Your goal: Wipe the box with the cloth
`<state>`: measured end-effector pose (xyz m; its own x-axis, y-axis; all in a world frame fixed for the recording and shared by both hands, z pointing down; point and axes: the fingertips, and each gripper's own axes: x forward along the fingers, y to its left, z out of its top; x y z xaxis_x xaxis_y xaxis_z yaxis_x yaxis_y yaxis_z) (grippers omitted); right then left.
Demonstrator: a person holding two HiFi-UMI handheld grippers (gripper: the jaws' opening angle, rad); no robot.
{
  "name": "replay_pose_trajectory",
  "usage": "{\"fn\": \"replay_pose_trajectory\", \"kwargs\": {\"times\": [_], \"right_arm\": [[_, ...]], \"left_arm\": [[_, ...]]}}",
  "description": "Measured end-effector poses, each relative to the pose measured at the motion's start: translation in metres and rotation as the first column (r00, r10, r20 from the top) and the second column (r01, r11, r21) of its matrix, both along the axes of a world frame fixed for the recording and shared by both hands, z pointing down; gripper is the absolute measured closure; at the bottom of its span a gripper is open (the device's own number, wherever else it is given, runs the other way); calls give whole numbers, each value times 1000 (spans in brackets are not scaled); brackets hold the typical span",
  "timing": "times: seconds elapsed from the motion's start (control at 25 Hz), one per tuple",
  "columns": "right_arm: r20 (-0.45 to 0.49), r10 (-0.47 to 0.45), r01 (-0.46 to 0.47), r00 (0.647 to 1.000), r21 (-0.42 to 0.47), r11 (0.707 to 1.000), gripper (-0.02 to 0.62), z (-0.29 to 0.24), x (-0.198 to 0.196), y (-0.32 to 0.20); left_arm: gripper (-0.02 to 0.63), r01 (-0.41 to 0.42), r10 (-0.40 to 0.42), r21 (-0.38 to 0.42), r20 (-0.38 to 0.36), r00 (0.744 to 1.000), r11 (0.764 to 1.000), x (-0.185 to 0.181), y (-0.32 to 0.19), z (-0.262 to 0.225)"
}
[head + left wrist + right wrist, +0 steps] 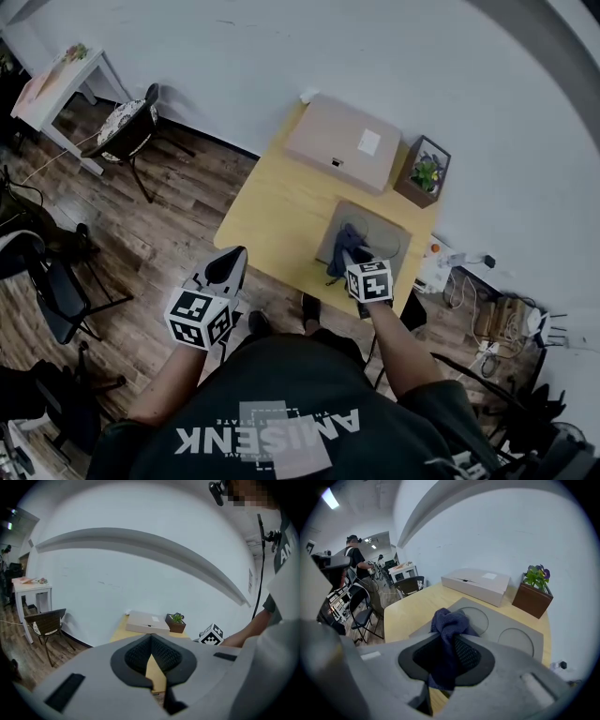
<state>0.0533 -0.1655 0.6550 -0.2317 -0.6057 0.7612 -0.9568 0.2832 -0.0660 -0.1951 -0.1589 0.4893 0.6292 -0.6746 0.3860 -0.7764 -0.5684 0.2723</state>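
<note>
Box (339,142) first: where is it in the head view?

At the far end of the yellow table (272,211), against the wall, with a planter (424,173) just beside it. Nearer the person lies a grey mat (384,234). The right gripper (347,255) is over the mat with the dark blue cloth (343,242) at its tips; the cloth's low end seems to touch the mat, though I can't be sure from up here. The left gripper (230,264) hangs off the table's near edge, above the wood floor.

And the left gripper view?

The left gripper (151,641) is clenched tip to tip on nothing (only table shows through the slit below). The box (146,622) and planter (176,623) lie well ahead.

The right gripper view?

The right gripper (450,644) is clamped on the cloth (447,620), which bunches above the jaws and droops below them. The mat (506,630) is beneath, and the box (476,585) sits well apart, beyond it.
</note>
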Motion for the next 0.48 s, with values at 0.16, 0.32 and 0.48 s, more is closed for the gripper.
{"fn": "replay_pose_trajectory", "kwargs": {"times": [0.16,0.32,0.48], "right_arm": [[11,-9,10,1000,-14,1000,518,1,-13,19],[25,-1,1,1000,-29,1000,518,0,-22,34],[44,-40,43,998,-79,996,517,3,-29,49]], "left_arm": [[604,-26,26,8,-1,1000,1000,2,1,0],[604,-53,53,19,-8,999,998,9,-2,-5],[604,-78,78,26,-14,997,997,18,-5,-7]]}}
